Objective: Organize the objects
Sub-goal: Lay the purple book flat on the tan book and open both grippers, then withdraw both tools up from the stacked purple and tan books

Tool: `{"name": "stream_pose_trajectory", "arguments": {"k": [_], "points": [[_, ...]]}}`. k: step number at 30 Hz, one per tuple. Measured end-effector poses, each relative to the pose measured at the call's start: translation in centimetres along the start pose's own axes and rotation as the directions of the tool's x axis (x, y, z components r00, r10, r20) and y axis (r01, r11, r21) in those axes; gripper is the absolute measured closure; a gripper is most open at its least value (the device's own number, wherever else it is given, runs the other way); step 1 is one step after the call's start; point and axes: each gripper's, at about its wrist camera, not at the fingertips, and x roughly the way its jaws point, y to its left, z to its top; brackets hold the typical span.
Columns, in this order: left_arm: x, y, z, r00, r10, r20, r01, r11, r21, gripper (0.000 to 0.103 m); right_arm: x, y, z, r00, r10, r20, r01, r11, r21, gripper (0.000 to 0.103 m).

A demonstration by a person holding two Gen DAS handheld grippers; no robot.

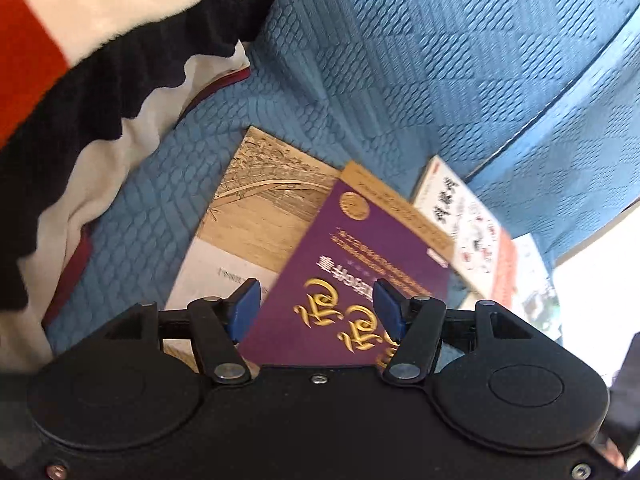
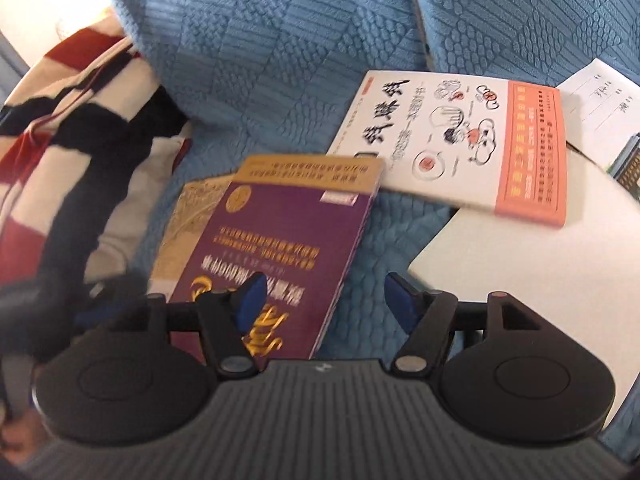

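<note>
The purple book with gold lettering lies flat on top of a tan book with a bridge drawing, the two stacked on a blue quilted sofa cover. The purple one sits askew, so the tan cover shows past its far left edge. In the right wrist view the same purple book lies near and left of centre, with the tan book peeking out on its left.

To the right of the stack, a white book with an orange band lies flat, partly on the blue cover and partly over the edge of a white sheet that spreads near and to the right. Farther right a paper with printed lines sits at the frame's edge. In the left wrist view the white book appears just beyond the purple one's right corner, blurred.

The left claw hovers over the near end of the purple book, its blue pads spread apart and pinching nothing. The right claw is likewise spread and empty; its left pad overlaps the purple cover in the picture, its right pad stands over the blue fabric. Whether any pad touches the book I cannot tell.

A striped blanket in white, black and orange-red is bunched at the far left.
</note>
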Motion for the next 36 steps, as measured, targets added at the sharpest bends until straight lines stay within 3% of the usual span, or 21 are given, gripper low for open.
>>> {"name": "stream_pose_trajectory", "arguments": {"k": [5, 12, 17, 19, 23, 30, 36], "points": [[1.6, 0.3, 0.1, 0.999, 0.049, -0.02, -0.048, 0.999, 0.025, 0.043, 0.2, 1.2, -1.5, 1.0, -0.003, 0.027, 0.003, 1.0, 0.006, 0.04], [2.9, 1.0, 0.4, 0.994, 0.107, -0.013, -0.107, 0.993, 0.042, 0.044, 1.4, 1.9, -2.3, 0.996, -0.086, 0.022, 0.086, 0.996, -0.008, 0.071], [3.1, 0.5, 0.4, 0.994, 0.106, -0.026, -0.103, 0.991, 0.079, 0.046, 1.4, 1.9, -2.4, 0.996, -0.084, 0.023, 0.084, 0.996, -0.007, 0.072], [3.1, 0.0, 0.0, 0.996, 0.082, -0.048, -0.076, 0.991, 0.108, 0.048, 1.5, 1.6, -2.4, 0.999, -0.043, 0.014, 0.043, 0.999, 0.002, 0.072], [2.9, -0.6, -0.7, 0.99, 0.132, -0.046, -0.123, 0.979, 0.164, 0.053, 1.9, 1.6, -2.5, 1.0, 0.0, 0.004, 0.0, 1.0, -0.029, 0.071], [1.5, 0.7, -1.2, 0.992, 0.101, -0.075, -0.094, 0.991, 0.094, 0.055, 2.2, 1.8, -2.0, 0.999, 0.033, -0.025, -0.035, 0.996, -0.086, 0.071], [0.2, 0.1, -2.8, 0.977, 0.188, -0.102, -0.175, 0.977, 0.123, 0.055, 2.2, 2.8, -2.5, 0.997, 0.056, -0.05, -0.062, 0.99, -0.129, 0.071]]}}
